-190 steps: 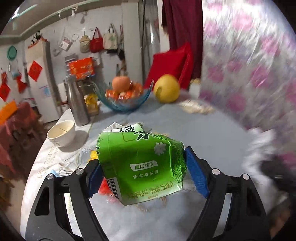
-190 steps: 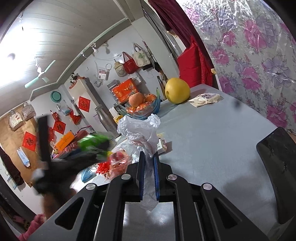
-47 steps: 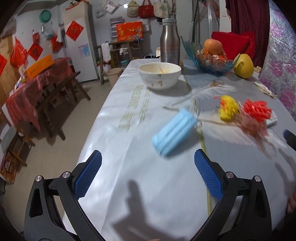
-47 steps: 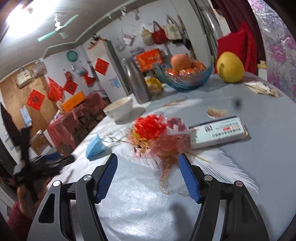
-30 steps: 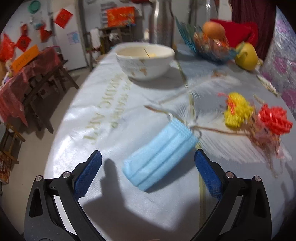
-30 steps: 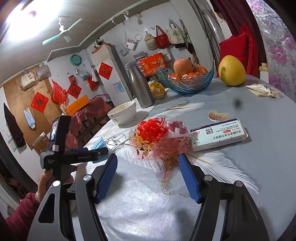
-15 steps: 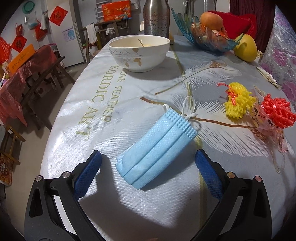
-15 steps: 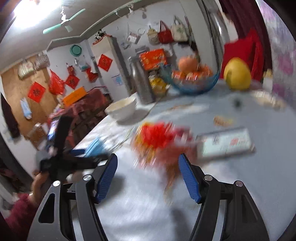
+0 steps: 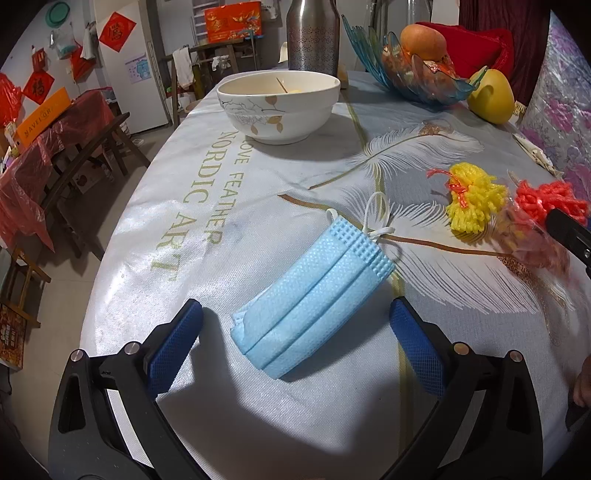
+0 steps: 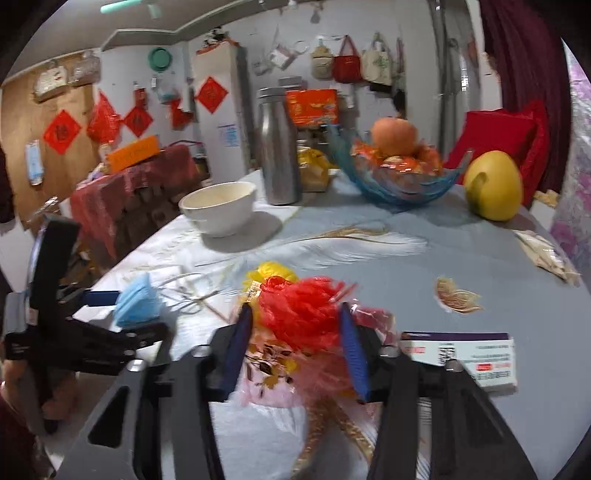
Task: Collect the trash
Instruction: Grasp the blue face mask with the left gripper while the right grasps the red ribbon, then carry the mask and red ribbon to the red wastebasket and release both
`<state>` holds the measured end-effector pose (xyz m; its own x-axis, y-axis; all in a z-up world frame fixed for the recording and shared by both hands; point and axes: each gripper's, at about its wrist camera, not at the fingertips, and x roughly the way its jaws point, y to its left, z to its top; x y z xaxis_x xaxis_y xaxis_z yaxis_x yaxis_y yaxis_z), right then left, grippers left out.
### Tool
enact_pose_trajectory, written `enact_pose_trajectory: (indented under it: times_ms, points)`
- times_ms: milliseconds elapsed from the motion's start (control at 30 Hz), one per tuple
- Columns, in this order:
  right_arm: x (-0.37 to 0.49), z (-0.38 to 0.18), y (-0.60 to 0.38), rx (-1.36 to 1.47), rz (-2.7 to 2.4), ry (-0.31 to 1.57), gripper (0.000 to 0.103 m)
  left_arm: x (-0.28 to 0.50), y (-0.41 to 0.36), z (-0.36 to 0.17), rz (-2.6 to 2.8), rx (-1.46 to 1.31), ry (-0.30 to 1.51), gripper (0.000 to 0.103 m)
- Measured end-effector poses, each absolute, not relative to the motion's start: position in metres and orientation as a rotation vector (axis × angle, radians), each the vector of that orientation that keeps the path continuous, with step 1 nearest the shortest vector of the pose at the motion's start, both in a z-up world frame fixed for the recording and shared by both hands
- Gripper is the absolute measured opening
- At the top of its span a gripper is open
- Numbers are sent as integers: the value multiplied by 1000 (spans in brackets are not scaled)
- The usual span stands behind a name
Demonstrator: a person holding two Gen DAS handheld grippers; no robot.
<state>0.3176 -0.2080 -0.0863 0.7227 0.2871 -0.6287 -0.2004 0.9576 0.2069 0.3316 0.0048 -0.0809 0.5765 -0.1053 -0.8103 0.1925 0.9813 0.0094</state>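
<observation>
A folded blue face mask lies on the table between the blue pads of my left gripper, which is open and low over it; the mask also shows in the right wrist view. My right gripper has its jaws around a red net ball in a clear floral wrapper, pads close to its sides; the view is blurred. A yellow net ball lies beside it, and the red one shows at the right edge of the left wrist view.
A white bowl, a steel flask, a blue glass fruit bowl and a yellow pomelo stand at the far end. A white medicine box lies right of my right gripper. The table edge curves at the left.
My left gripper has settled lower around the mask. My right gripper has moved forward onto the red net ball and narrowed around it.
</observation>
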Motion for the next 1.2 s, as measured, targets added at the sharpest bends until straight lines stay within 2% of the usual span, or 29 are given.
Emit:
enact_pose_trajectory:
  times_ms: [167,433,600,833,1200]
  points:
    - [314,-86,-218,185,261,701,26,332,4,-79,-173,105,934,95]
    - [300,-77,-217,176,281,638,28,328,16,-72,-219,13,888,62]
    - [302,-77,-227,218,270,646,28,324,12,-70,-254,16,870,55]
    - [298,-74,-232,253,265,625,28,314,11,-64,-296,11,822,49]
    - [272,-50,-230,237,327,460,28,277,38,-34,-339,-92,700,49]
